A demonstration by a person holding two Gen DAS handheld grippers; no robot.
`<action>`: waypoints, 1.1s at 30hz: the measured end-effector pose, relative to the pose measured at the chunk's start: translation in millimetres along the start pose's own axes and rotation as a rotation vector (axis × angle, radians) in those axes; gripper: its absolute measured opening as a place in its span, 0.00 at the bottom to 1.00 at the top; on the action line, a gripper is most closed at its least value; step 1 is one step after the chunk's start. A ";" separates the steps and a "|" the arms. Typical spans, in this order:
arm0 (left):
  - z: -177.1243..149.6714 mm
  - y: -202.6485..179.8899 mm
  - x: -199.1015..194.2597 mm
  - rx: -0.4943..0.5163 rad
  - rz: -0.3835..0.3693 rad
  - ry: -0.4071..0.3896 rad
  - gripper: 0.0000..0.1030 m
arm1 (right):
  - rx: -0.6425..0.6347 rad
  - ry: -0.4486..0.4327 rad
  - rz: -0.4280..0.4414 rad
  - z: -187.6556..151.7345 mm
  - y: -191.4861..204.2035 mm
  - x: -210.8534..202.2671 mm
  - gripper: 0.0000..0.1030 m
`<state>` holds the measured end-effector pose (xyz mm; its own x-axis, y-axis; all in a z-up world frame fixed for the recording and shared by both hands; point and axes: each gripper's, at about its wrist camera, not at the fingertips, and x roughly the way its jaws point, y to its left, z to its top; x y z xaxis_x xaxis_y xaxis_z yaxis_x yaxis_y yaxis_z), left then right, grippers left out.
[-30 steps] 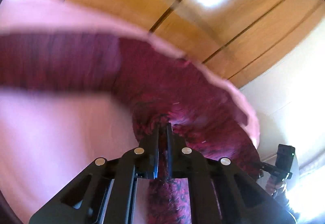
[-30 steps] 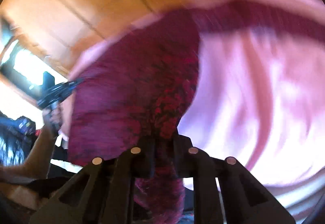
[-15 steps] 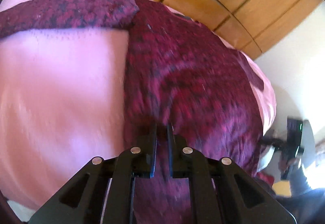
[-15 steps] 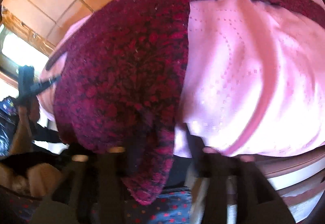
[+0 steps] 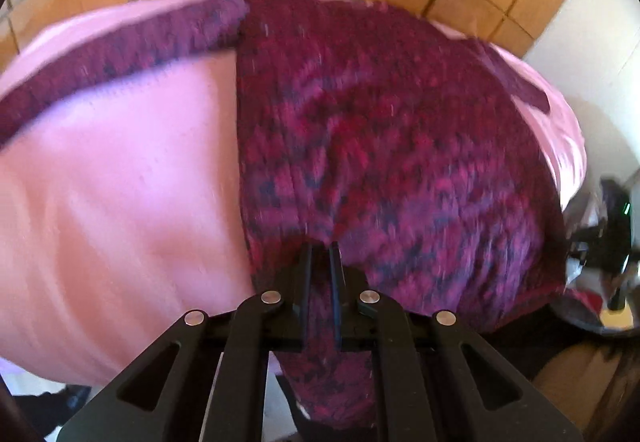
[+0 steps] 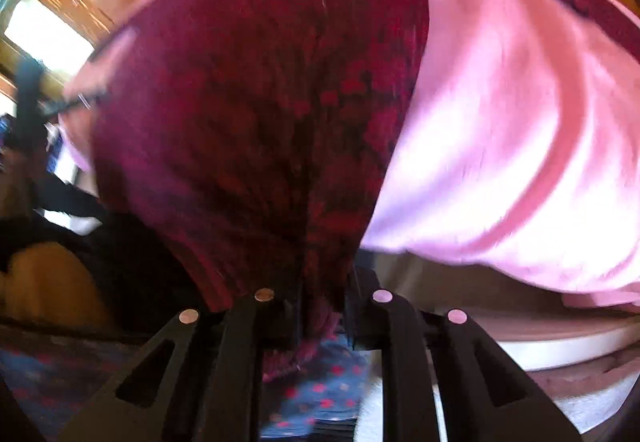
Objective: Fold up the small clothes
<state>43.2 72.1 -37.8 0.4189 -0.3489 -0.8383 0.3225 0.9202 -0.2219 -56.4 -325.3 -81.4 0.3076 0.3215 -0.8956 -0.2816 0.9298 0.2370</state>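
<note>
Knitted maroon sweater (image 5: 392, 145) lies unfolded ahead of us, hem clenched in our left claw (image 5: 320, 262) and right claw (image 6: 324, 302), every fold left.

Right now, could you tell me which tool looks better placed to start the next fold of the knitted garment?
Left, tentatively. The left tool pinches the maroon knit garment at its near edge, with the pink cloth bare beside it. The right tool also grips the knit, but its view is blurrier and crowded.
</note>
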 end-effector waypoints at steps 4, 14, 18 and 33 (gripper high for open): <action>25.0 -13.9 -12.0 -0.025 -0.071 -0.120 0.34 | 0.056 -0.033 0.042 10.6 -8.6 -9.4 0.35; 74.5 -72.8 46.2 0.019 -0.066 -0.201 0.53 | 0.644 -0.510 0.107 44.0 -163.0 -88.7 0.69; 75.4 -70.2 63.9 -0.009 -0.049 -0.170 0.53 | 0.976 -0.687 0.151 53.5 -246.6 -90.8 0.59; 68.8 -61.0 81.2 -0.047 -0.051 -0.144 0.53 | 0.998 -0.757 -0.264 100.2 -286.0 -108.1 0.08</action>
<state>116.0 -24.6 -58.1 0.5216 -0.4140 -0.7460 0.3077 0.9068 -0.2881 82.0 -608.1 -14.7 0.7805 -0.1773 -0.5995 0.5666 0.6058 0.5585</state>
